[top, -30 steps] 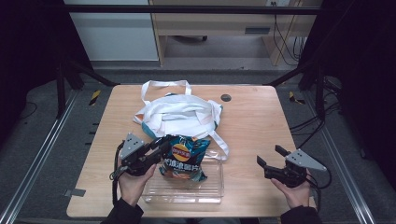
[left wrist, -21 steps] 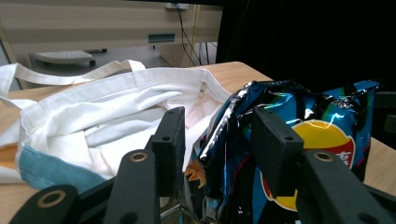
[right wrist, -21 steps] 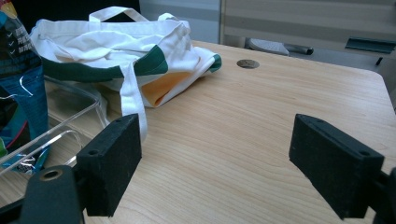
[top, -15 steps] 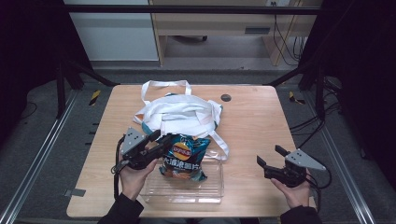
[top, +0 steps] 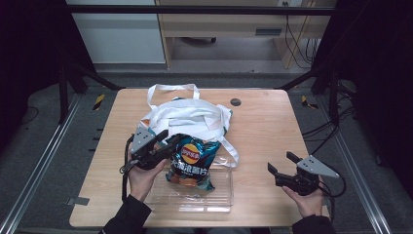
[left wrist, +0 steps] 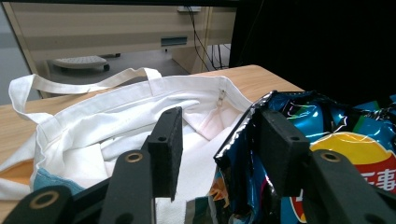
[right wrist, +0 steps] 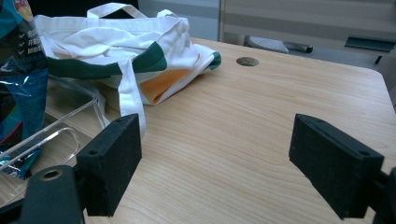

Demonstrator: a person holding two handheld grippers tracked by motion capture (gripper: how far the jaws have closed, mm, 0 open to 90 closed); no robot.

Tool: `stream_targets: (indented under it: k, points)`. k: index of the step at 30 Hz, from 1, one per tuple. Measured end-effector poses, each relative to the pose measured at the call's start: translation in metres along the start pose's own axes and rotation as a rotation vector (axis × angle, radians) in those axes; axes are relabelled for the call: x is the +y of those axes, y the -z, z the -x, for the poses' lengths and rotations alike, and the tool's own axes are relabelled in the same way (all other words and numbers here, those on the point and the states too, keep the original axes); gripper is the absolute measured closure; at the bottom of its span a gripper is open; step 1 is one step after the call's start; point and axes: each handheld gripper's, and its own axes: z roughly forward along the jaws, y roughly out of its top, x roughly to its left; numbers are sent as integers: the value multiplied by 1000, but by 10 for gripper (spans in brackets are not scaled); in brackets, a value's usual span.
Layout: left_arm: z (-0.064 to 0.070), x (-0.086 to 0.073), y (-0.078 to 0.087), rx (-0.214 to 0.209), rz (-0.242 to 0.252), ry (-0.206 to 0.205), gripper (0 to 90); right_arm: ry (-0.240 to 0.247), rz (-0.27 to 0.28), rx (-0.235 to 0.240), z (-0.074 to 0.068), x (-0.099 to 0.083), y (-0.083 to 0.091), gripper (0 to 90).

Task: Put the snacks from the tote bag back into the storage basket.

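Nearest the person, a clear plastic tray (top: 195,197) lies on the desk (top: 272,126) at its front edge, between the two forearms. The left gripper (top: 168,145) is held at the tray's left side, and a blue chip bag (top: 191,161) stands tilted over the tray, its lower end down in it. In the left gripper view the jaws stand apart: the bag's crimped top edge (left wrist: 243,126) lies against the inner face of the right-hand jaw, while the left-hand jaw is clear of it, with white cloth showing through the gap. Whether the bag is pinched at all cannot be told.

The right gripper (top: 282,168) hovers low over the desk's right front part, well apart from the tray, its jaws wide apart with only bare wood between them.

Behind the tray a white tote bag (top: 187,114) lies crumpled, touching the chip bag's top, one strap (top: 229,146) trailing down beside the tray. Farther back a small dark disc (top: 235,102) sits near the desk's rear edge.
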Motion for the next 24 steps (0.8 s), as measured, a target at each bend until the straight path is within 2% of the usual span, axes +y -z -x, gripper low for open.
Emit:
stream_targets:
  k: [8, 14, 17, 20, 24]
  points:
    - [1, 2, 7, 5, 6, -26, 453, -4, 4, -1, 0, 0, 1, 171]
    - [-3, 4, 26, -14, 2, -44, 397, -4, 7, -4, 1, 0, 2, 171]
    - [-6, 1, 38, -9, -4, -68, 377, -5, 7, -7, 1, 0, 3, 172]
    - [-11, 0, 46, -13, -3, -52, 366, -7, 7, -7, 1, 0, 3, 171]
    - [-18, -6, 55, -8, -9, -55, 356, -11, 10, -10, 1, 1, 4, 171]
